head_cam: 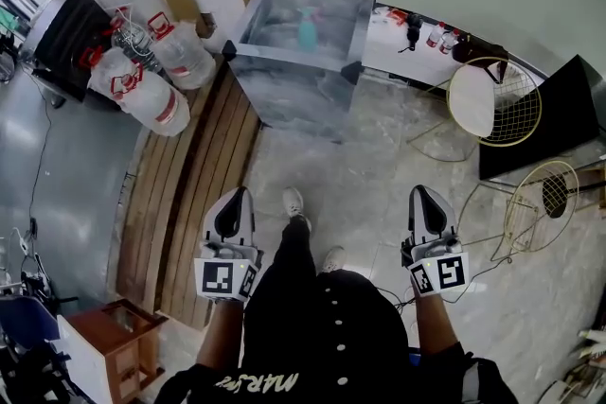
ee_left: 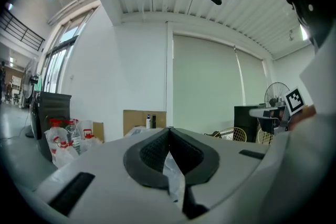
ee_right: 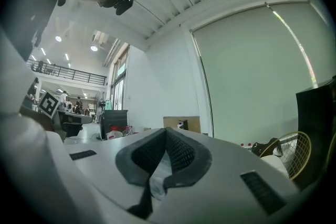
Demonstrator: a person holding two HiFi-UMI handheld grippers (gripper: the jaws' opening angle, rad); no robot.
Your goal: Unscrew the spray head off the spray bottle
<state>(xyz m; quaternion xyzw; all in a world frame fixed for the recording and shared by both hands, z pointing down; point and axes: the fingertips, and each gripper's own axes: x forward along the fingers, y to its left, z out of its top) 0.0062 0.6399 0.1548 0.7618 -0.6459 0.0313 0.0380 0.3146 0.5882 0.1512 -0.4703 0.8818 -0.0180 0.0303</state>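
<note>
The jaws of the left gripper (ee_left: 169, 135) are seen pressed together, with nothing held. The right gripper (ee_right: 165, 135) is likewise closed and empty. The teal spray bottle (head_cam: 308, 30) is stood upright on the table (head_cam: 294, 97), and both grippers are held well short of that table.

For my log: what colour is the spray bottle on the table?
Teal plastic spray bottle, clearest in head view.

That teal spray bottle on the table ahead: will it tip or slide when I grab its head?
Probably tippy: the spray bottle looks upright, tall and narrow. Likely light plastic, so it may slide on the glossy table.
</note>
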